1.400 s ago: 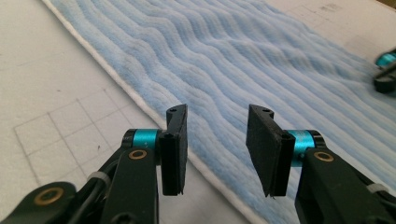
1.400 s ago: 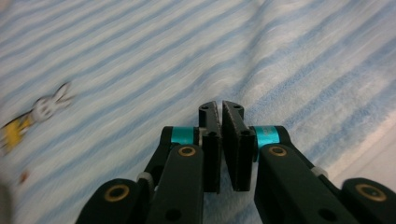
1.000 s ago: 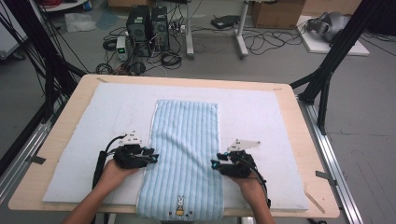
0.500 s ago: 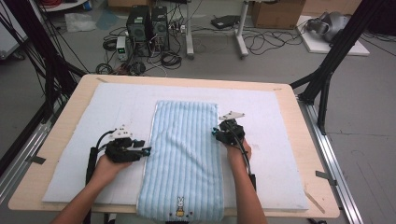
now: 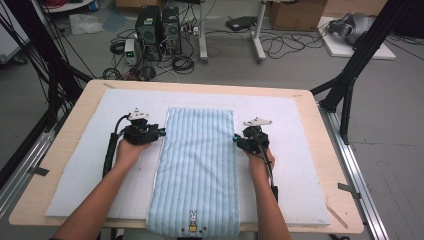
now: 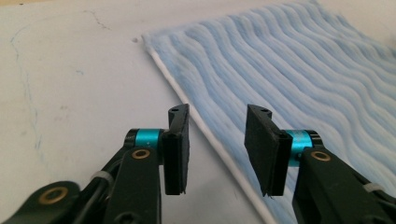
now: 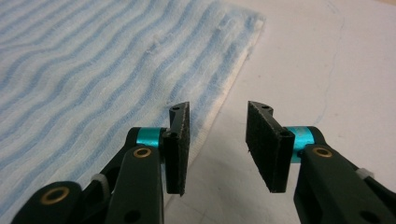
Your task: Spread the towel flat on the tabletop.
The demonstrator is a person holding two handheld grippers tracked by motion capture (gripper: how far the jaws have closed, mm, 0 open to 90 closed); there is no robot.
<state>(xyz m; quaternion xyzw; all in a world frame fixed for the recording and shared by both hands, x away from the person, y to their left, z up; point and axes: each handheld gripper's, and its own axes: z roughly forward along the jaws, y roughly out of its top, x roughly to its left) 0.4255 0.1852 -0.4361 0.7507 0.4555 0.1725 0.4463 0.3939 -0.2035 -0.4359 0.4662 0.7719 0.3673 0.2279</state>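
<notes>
White padded mat (image 5: 90, 165) over a wooden table (image 5: 75, 100). Striped blue towel (image 5: 197, 165) flat at centre, spanning twelve to six. Left gripper (image 5: 161, 133) at nine, right gripper (image 5: 236, 139) at three — jaws parted, empty, straddling each long edge, likely for a symmetric pinch.

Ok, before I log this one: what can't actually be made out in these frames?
- High view: the towel runs off the table's near edge, so its bottom hem is cut off by the frame.
- High view: the rabbit picture on it is too small to read in detail.
- High view: whether the left hand-held gripper or the right hand-held gripper touches the towel edge; each is too small there.
</notes>
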